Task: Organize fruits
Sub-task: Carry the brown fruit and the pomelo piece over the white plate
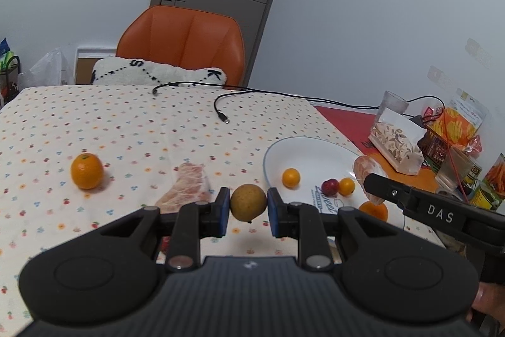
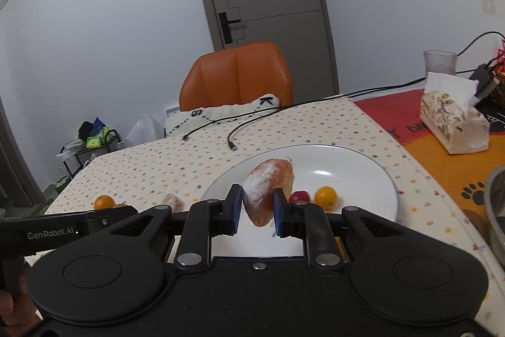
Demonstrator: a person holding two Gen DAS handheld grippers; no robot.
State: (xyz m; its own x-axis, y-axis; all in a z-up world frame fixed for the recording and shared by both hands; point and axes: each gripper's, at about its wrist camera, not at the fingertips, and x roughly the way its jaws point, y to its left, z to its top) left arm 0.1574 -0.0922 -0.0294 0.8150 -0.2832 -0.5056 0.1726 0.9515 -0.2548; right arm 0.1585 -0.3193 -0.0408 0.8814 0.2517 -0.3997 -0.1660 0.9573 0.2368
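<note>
My left gripper (image 1: pixel 248 207) is shut on a brown-yellow pear (image 1: pixel 248 201) and holds it above the tablecloth, just left of the white plate (image 1: pixel 312 157). My right gripper (image 2: pixel 258 210) is shut on a peeled pomelo segment (image 2: pixel 268 188) and holds it over the plate (image 2: pixel 356 169). In the left wrist view this segment (image 1: pixel 367 171) hangs at the plate's right edge. On the plate lie a small orange (image 1: pixel 291 177), a red fruit (image 1: pixel 330 186), another small orange (image 1: pixel 347 186) and an orange (image 1: pixel 375 210). A larger orange (image 1: pixel 87 170) and a second pomelo segment (image 1: pixel 186 190) lie on the cloth at left.
Two black cables (image 1: pixel 225 119) trail across the far side of the table. A tissue pack (image 1: pixel 396 144), a glass (image 1: pixel 393 105) and snack packets (image 1: pixel 457 128) crowd the right side. An orange chair (image 1: pixel 184 45) with a cushion stands behind the table. A metal bowl rim (image 2: pixel 495 210) is at right.
</note>
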